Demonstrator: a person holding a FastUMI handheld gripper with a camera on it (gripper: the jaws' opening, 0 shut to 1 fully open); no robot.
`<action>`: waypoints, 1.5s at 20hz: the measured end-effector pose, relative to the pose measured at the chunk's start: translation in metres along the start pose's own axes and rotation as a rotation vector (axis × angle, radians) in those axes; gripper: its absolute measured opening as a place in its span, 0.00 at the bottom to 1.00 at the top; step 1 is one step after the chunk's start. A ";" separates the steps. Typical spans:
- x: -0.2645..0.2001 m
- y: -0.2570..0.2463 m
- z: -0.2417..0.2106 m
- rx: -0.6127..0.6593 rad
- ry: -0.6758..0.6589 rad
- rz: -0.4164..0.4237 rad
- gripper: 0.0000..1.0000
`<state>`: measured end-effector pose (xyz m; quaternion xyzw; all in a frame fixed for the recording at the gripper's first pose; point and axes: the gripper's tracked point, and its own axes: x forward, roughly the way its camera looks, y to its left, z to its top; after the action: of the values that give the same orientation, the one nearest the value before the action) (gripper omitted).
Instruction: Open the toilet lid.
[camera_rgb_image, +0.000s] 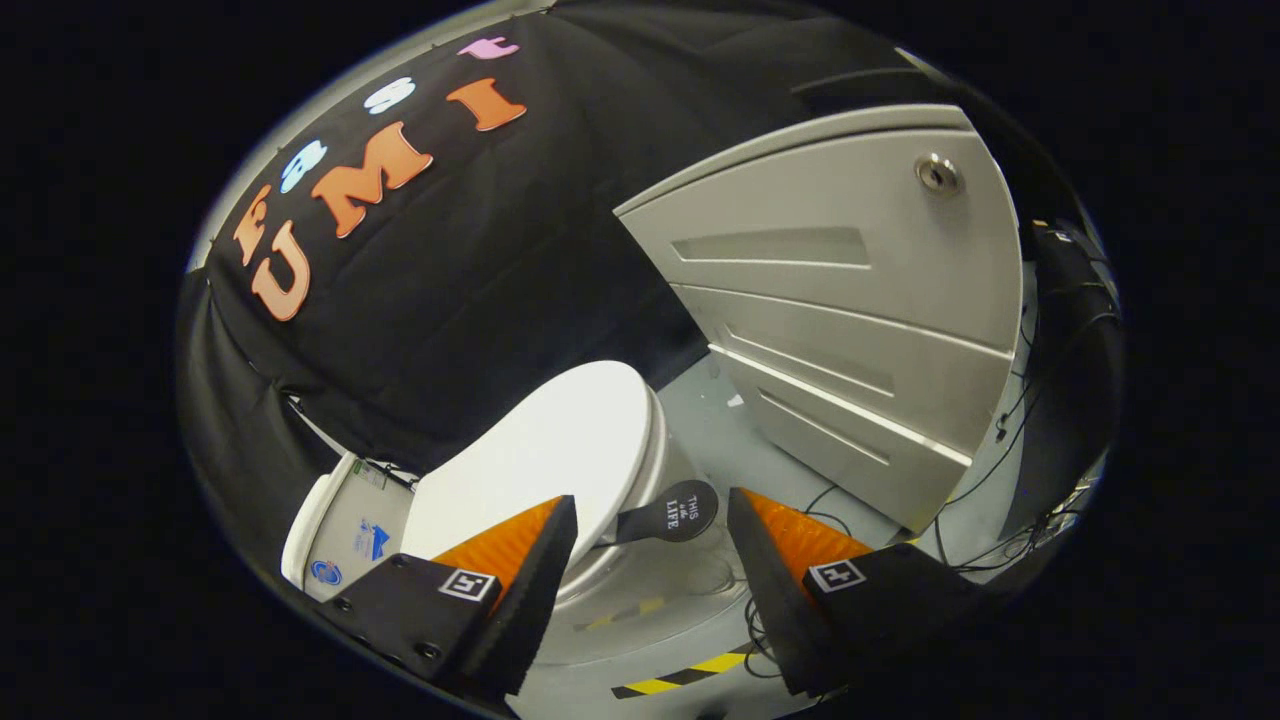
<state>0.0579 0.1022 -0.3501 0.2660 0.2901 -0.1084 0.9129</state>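
Observation:
A white toilet stands below me with its lid (545, 455) down flat over the bowl. A black paddle-shaped handle (668, 517) sticks out from the lid's side edge. It lies just ahead of the gap between my fingers. My gripper (652, 530) is open, its orange-and-black fingers (520, 560) spread wide and holding nothing. The left finger overlaps the near edge of the lid in view. The white tank (335, 535) sits behind the lid, by the black cloth wall.
A grey metal drawer cabinet (850, 300) with a round lock (937, 173) stands to the right of the toilet. Black cables (1000, 480) trail over the grey floor by its base. Yellow-and-black hazard tape (680, 675) marks the floor beneath the fingers.

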 end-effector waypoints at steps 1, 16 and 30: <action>0.006 -0.005 -0.002 0.021 0.008 -0.012 0.98; 0.045 -0.004 -0.010 0.179 0.036 0.069 0.57; 0.000 0.056 0.050 -0.024 -0.119 0.185 0.19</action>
<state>0.1013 0.1215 -0.2922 0.2735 0.2110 -0.0358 0.9377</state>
